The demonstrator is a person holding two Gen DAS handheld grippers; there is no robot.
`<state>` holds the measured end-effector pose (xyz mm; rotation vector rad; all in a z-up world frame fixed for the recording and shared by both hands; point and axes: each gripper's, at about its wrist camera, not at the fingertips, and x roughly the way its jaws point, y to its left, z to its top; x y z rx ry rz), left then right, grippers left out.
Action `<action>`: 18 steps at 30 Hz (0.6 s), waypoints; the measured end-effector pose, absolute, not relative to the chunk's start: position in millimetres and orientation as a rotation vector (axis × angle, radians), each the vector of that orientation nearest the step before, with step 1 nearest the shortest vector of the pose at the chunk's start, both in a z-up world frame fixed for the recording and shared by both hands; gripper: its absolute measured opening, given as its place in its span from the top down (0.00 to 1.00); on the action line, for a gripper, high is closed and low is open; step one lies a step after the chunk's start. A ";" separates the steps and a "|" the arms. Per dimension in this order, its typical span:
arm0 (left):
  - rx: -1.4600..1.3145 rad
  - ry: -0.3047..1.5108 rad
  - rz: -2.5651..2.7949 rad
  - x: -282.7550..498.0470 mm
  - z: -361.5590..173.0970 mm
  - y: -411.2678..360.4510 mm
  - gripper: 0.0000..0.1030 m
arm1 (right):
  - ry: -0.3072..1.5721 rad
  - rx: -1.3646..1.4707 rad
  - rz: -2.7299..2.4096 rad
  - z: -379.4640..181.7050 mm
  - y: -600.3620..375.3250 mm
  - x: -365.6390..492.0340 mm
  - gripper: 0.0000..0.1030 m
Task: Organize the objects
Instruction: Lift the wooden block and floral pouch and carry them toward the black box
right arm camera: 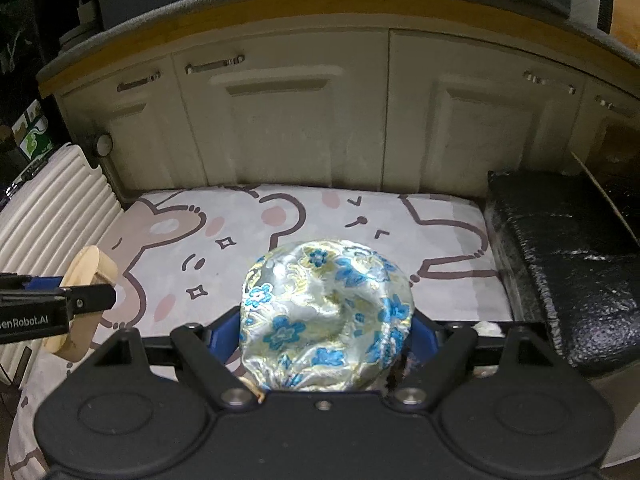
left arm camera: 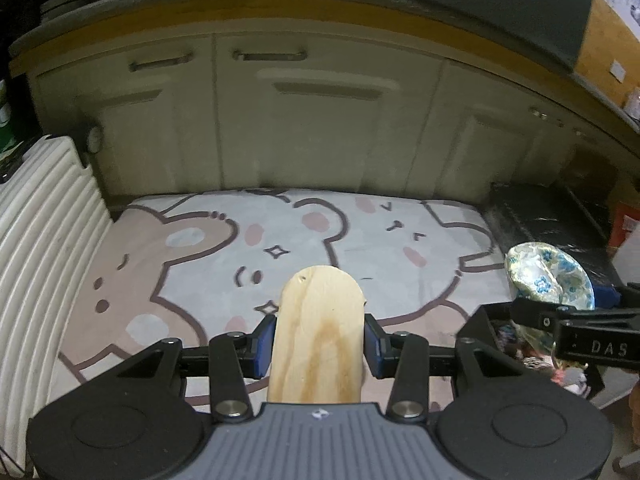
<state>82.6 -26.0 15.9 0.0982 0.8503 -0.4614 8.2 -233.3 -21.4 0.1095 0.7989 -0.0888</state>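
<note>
My left gripper (left arm camera: pixel 319 340) is shut on a pale wooden piece (left arm camera: pixel 318 332) with a rounded top, held above a cartoon-bear mat (left arm camera: pixel 200 264). It also shows at the left edge of the right wrist view (right arm camera: pixel 86 276), where it looks like a thick wooden loop. My right gripper (right arm camera: pixel 324 332) is shut on a silvery brocade pouch with blue flowers (right arm camera: pixel 326 312), held above the mat (right arm camera: pixel 400 248). The pouch also shows at the right of the left wrist view (left arm camera: pixel 548 276), with the right gripper's black finger (left arm camera: pixel 576 320) across it.
Cream cabinet doors (left arm camera: pixel 320 120) stand behind the mat under a wood-edged counter. A white ribbed panel (left arm camera: pixel 44 240) lies to the left. A black foam block (right arm camera: pixel 560 260) lies to the right. A dark box with patterned items (left arm camera: pixel 516 344) sits at lower right.
</note>
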 end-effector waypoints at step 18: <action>0.170 0.862 -0.760 59.3 20.9 -119.6 0.56 | 0.808 0.162 -0.198 -25.9 -317.9 -24.3 0.18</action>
